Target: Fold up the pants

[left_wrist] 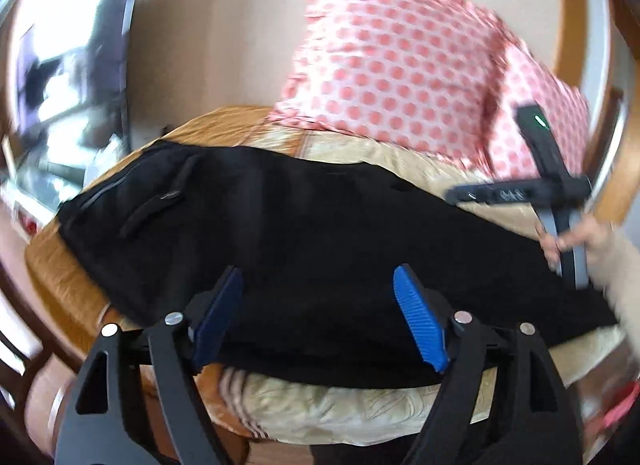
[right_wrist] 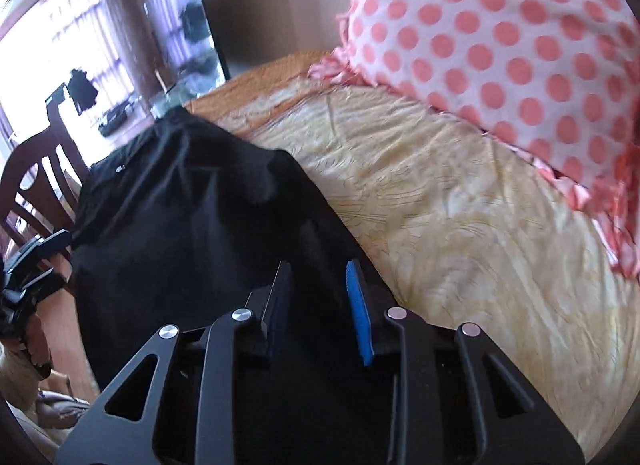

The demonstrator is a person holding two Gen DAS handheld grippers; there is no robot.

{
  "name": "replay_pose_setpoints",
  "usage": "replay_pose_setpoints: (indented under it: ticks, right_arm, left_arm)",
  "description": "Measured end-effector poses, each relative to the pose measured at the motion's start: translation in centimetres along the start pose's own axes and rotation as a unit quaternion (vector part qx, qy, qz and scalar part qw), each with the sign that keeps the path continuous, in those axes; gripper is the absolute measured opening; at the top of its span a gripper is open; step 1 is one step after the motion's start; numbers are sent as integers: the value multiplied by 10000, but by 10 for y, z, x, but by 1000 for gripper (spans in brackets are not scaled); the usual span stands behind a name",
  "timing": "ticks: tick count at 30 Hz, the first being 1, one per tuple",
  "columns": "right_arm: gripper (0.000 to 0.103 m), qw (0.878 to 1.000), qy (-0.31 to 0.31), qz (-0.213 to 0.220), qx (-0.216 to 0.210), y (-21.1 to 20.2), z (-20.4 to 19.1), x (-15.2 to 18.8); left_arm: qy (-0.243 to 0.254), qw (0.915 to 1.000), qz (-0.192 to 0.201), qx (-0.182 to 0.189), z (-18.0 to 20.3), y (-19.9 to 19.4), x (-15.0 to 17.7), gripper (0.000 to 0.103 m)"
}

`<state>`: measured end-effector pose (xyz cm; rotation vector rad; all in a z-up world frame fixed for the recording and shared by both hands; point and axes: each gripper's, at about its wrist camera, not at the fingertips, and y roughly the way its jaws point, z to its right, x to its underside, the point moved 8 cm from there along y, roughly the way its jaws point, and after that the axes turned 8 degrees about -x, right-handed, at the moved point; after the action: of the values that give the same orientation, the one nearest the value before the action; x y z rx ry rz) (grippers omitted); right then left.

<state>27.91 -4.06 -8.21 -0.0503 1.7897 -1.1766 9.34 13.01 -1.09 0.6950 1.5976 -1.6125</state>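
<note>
Black pants [left_wrist: 304,233] lie spread across a yellow-beige bedspread [left_wrist: 360,409], pockets and waist toward the left. My left gripper [left_wrist: 320,285] is open, its blue pads [left_wrist: 420,329] wide apart just above the near edge of the pants. In the right wrist view the pants [right_wrist: 192,209] fill the left half. My right gripper [right_wrist: 320,277] is open with a narrower gap, its blue pads [right_wrist: 358,313] over the black fabric near its right edge. The right gripper's body also shows in the left wrist view [left_wrist: 560,201], held by a hand at the pants' right end.
A pink polka-dot pillow [left_wrist: 400,65] lies at the back of the bed, also in the right wrist view [right_wrist: 520,45]. A dark screen [left_wrist: 80,85] stands at the left. A wooden chair [right_wrist: 36,181] stands beside the bed. A wooden frame [left_wrist: 576,25] curves at the right.
</note>
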Motion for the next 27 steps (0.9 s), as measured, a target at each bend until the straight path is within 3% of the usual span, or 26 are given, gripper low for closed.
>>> replay_pose_setpoints:
  ticks: [4, 6, 7, 8, 10, 14, 16, 19, 21, 22, 25, 27]
  right_arm:
    - [30, 9997, -6, -238, -28, 16, 4, 5]
    - [28, 9994, -129, -311, -61, 20, 1, 10]
    - [19, 9993, -182, -325, -47, 19, 0, 10]
    - [3, 9992, -229, -325, 26, 18, -1, 12]
    - [2, 9993, -254, -266, 95, 16, -1, 10]
    - [1, 9973, -276, 63, 675, 9, 12, -7]
    - [1, 9975, -221, 16, 664, 11, 15, -9]
    - [3, 9941, -335, -265, 1000, 11, 22, 1]
    - [20, 9924, -182, -55, 1219, -7, 31, 1]
    - [36, 9914, 64, 230, 1288, -27, 41, 1]
    - [38, 9889, 707, 712, 1100, -73, 57, 14]
    - [38, 9884, 811, 692, 1083, -87, 57, 33]
  left_arm:
    - [119, 9991, -389, 94, 7, 21, 16, 78]
    - [180, 9991, -363, 79, 8, 21, 21, 78]
    - [241, 9991, -338, 50, 9, 21, 22, 78]
    - [259, 9991, -329, 41, 10, 20, 23, 78]
    - [273, 9991, -312, 54, 10, 20, 25, 81]
    - [393, 9988, -301, 2, 17, 23, 25, 87]
    - [473, 9984, -286, -64, 18, 24, 26, 87]
    - [535, 9981, -282, -87, 18, 23, 26, 87]
    - [558, 9980, -276, -92, 18, 20, 24, 87]
    - [567, 9980, -253, -92, 18, 18, 22, 87]
    - [662, 9978, -15, 36, 28, 8, 11, 87]
    - [780, 9966, 167, 189, 40, 3, 3, 88]
